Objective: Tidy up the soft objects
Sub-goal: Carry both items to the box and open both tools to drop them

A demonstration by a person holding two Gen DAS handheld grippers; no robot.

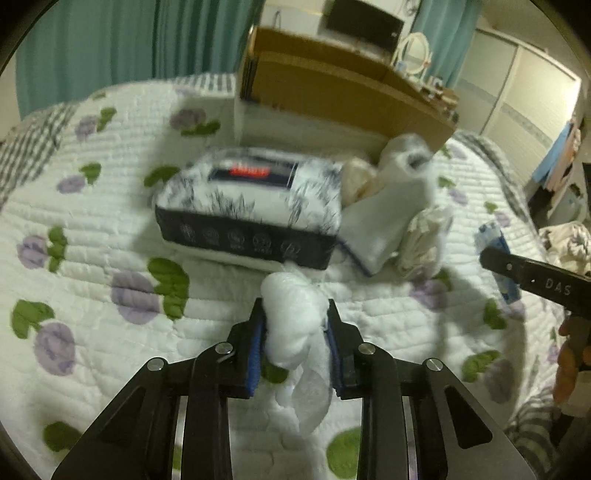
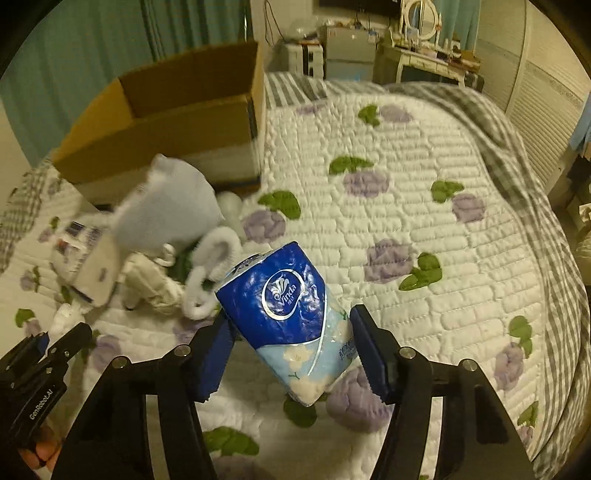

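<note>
My left gripper (image 1: 294, 310) is shut on a white plastic-wrapped soft wad (image 1: 295, 317) and holds it above the quilt. My right gripper (image 2: 290, 317) is shut on a blue Vinda tissue pack (image 2: 284, 314), held tilted above the bed; this pack and gripper also show at the right of the left wrist view (image 1: 496, 254). An open cardboard box (image 2: 173, 122) stands at the back of the bed (image 1: 332, 85). In front of it lie a large packaged item with a dark band (image 1: 251, 210), a white cloth (image 1: 384, 218) and other pale soft pieces (image 2: 155, 284).
The bed has a white quilt with purple flowers (image 2: 424, 206). A fluffy white loop (image 2: 212, 273) lies near the pile. Teal curtains (image 1: 92, 48) hang behind. A dresser with a mirror (image 2: 421, 22) stands beyond the bed, wardrobe doors (image 2: 546, 92) at right.
</note>
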